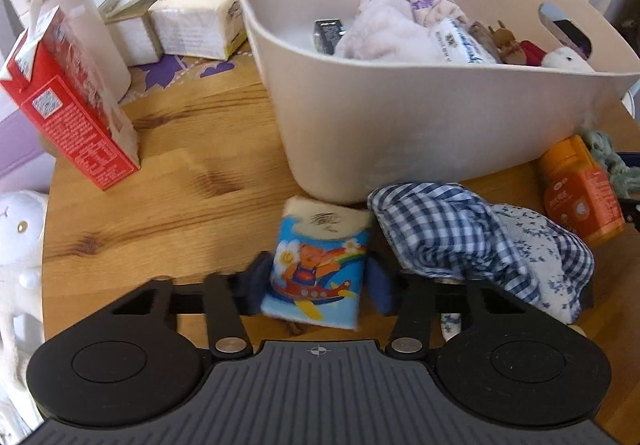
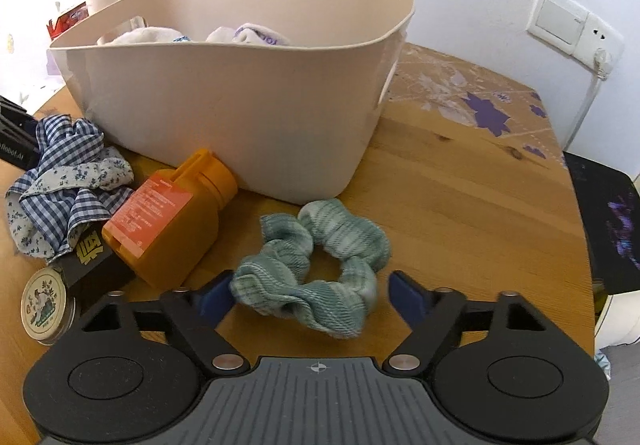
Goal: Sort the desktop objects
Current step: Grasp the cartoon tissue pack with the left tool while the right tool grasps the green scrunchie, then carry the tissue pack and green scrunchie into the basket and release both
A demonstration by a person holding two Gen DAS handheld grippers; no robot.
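Note:
A small tissue pack [image 1: 320, 265] printed with a cartoon bear on a plane lies on the wooden table [image 1: 168, 205], just in front of the beige bin [image 1: 400, 117]. My left gripper [image 1: 318, 285] straddles it, and both blue pads meet its long sides. In the right wrist view a green knitted scrunchie [image 2: 276, 277] lies in front of the same bin [image 2: 240, 105]. My right gripper [image 2: 312, 295] stands around it: the left pad touches it, the right pad is apart.
A blue checked cloth [image 1: 480, 237] and an orange bottle [image 1: 580, 189] lie right of the pack. A red carton [image 1: 72, 105], a white flask [image 1: 68, 5] and tissue packs [image 1: 196, 21] stand at the back left. A black box [image 2: 94, 261] and a round tin [image 2: 44, 303] sit by the bottle.

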